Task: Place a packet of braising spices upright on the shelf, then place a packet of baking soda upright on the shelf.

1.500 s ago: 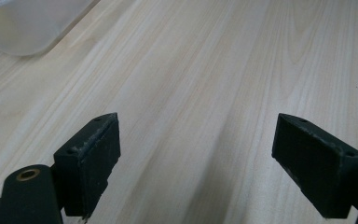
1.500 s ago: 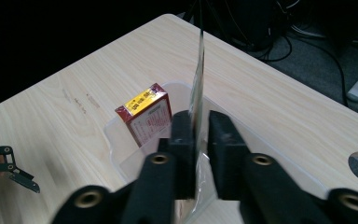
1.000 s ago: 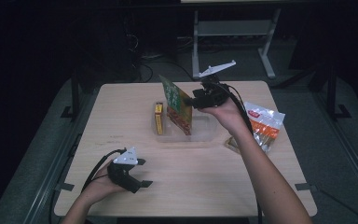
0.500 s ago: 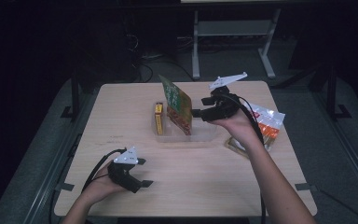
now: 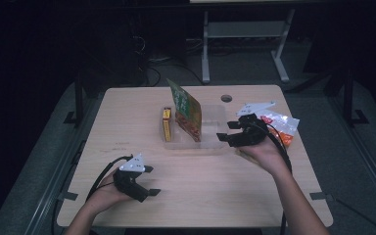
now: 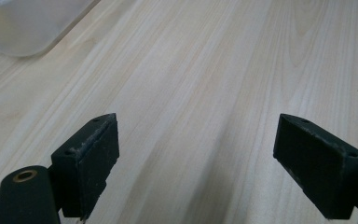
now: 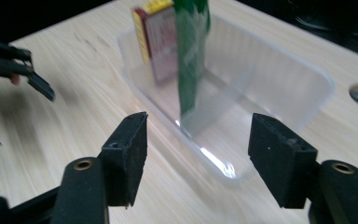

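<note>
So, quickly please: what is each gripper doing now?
Left gripper: open, holding nothing, over the table.
Right gripper: open, holding nothing, beside the clear tub.

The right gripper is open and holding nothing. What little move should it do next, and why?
Probably swing back to the orange snack packet lying behind the right gripper and close on it. Its jaws are open and empty, the clear tub holds a green bag and red box with room beside them.

A pale wooden table (image 5: 127, 112) stands in a dim room, a grey metal rack (image 5: 245, 29) at twelve o'clock.
</note>
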A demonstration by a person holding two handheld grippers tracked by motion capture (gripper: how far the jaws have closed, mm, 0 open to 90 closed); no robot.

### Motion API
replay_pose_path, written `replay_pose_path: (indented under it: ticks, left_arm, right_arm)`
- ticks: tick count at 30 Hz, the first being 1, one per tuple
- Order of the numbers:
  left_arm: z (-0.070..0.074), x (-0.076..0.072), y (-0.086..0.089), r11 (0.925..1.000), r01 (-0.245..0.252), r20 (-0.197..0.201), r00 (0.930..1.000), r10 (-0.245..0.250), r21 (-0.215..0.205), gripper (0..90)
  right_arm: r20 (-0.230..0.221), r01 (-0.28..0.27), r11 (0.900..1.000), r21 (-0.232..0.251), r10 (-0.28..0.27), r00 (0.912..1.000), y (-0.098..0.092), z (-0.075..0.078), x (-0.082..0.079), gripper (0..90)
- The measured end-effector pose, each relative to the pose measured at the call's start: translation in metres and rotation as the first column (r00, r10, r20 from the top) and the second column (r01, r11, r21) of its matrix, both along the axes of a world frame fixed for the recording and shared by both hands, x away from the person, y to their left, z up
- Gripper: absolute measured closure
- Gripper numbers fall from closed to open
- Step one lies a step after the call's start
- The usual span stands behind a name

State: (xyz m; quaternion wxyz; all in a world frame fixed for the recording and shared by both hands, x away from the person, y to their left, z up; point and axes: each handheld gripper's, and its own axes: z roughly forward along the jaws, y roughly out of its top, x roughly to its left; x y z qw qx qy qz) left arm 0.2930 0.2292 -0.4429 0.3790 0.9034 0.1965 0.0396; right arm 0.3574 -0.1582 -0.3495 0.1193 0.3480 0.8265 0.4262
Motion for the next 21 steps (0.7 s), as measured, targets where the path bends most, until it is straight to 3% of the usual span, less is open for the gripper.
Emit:
replay_pose_path:
  ticks: [3,6,14,21]
  left_arm:
    - [0.0,0.0,0.0,1.0,0.001,0.007,1.0,-0.001,-0.004,13.7]
    - [-0.001,0.0,-0.001,1.0,-0.001,0.002,1.0,0.001,0.001,13.7]
    - [-0.001,-0.001,-0.003,0.9998,0.017,0.006,0.9998,-0.017,0.001,13.7]
    - [-0.002,-0.001,-0.004,0.9996,0.023,0.016,0.9996,-0.024,0.016,13.7]
  right_arm:
    - [-0.016,0.028,1.0,0.007,-0.028,0.9995,-0.013,-0.012,-0.004,40.4]
    - [-0.027,0.052,0.998,-0.032,-0.053,0.9982,-0.027,-0.021,-0.004,46.7]
    - [-0.074,0.138,0.982,-0.133,-0.148,0.9862,-0.066,-0.051,0.004,87.7]
    - [-0.038,0.195,0.962,-0.193,-0.206,0.9779,-0.087,-0.064,0.013,89.8]
